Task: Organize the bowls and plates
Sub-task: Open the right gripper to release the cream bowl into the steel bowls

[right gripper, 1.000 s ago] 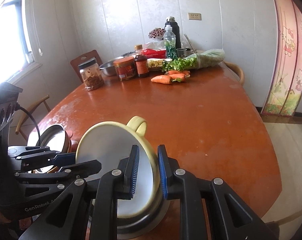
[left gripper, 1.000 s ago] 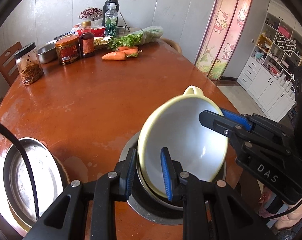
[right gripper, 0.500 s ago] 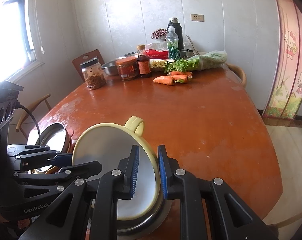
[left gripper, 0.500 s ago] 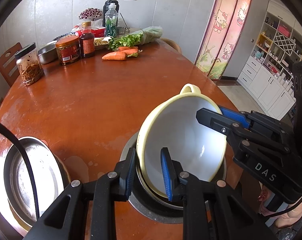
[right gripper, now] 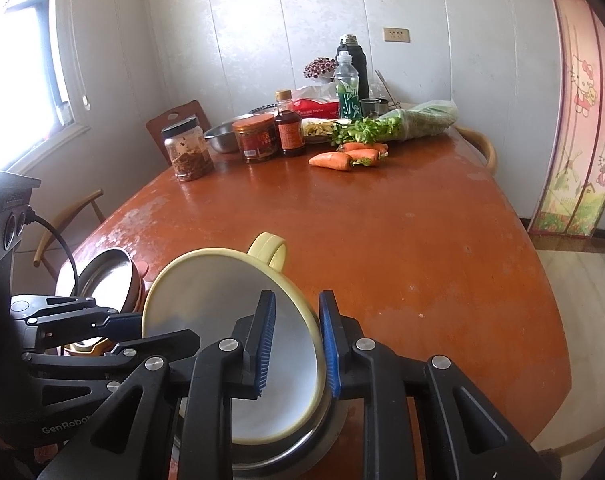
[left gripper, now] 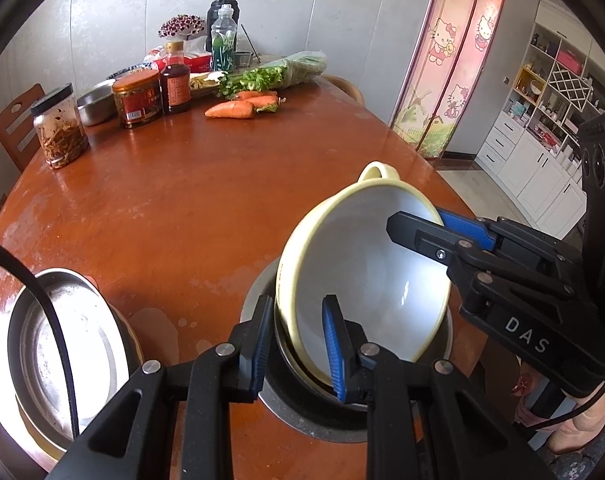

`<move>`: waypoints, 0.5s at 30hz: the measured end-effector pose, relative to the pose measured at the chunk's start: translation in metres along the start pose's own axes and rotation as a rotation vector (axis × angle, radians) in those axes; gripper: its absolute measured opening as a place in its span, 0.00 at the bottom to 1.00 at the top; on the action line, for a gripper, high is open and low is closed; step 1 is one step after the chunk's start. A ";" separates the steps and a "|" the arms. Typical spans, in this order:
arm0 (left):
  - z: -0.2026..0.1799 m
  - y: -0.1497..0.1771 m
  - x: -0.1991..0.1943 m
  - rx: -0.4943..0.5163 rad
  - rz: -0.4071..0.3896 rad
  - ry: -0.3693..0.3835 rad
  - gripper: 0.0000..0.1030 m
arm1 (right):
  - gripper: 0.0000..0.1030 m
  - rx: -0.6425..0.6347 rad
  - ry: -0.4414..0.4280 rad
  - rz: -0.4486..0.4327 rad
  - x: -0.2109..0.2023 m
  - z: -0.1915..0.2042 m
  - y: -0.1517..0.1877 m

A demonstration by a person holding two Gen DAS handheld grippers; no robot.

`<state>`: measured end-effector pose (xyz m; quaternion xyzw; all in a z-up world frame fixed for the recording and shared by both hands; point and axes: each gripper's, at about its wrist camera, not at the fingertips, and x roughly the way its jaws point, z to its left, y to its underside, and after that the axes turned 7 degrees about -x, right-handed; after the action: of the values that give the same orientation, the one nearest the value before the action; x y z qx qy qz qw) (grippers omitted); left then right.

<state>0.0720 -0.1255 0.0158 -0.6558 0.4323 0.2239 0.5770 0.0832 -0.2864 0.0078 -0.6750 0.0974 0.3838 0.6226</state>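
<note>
Both views sit close above the yellow bowl (left gripper: pixel 366 280), each looking forward and steeply down along its own fingers.

The left wrist view looks from the bowl's left rim, across the worktop (left gripper: pixel 190 208) toward the carrots (left gripper: pixel 242 106) and the far wall, with white shelving beyond the bowl's right side.

The right wrist view looks from the bowl's right rim toward the same carrots (right gripper: pixel 348 156), with a window beyond the bowl's left side.

They share the bowl, the worktop and the jars beyond the carrots.
</note>
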 end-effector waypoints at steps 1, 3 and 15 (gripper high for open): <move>0.000 0.000 0.001 -0.003 0.005 0.002 0.25 | 0.28 0.005 -0.003 0.003 0.000 -0.001 0.000; 0.001 0.000 0.003 -0.003 0.008 -0.006 0.25 | 0.36 0.027 -0.025 0.013 0.002 -0.003 0.001; 0.002 -0.001 -0.001 -0.001 -0.008 -0.029 0.34 | 0.53 0.061 -0.052 0.007 -0.002 -0.004 0.003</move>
<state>0.0727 -0.1231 0.0171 -0.6544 0.4212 0.2313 0.5838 0.0817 -0.2914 0.0067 -0.6452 0.0951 0.4005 0.6437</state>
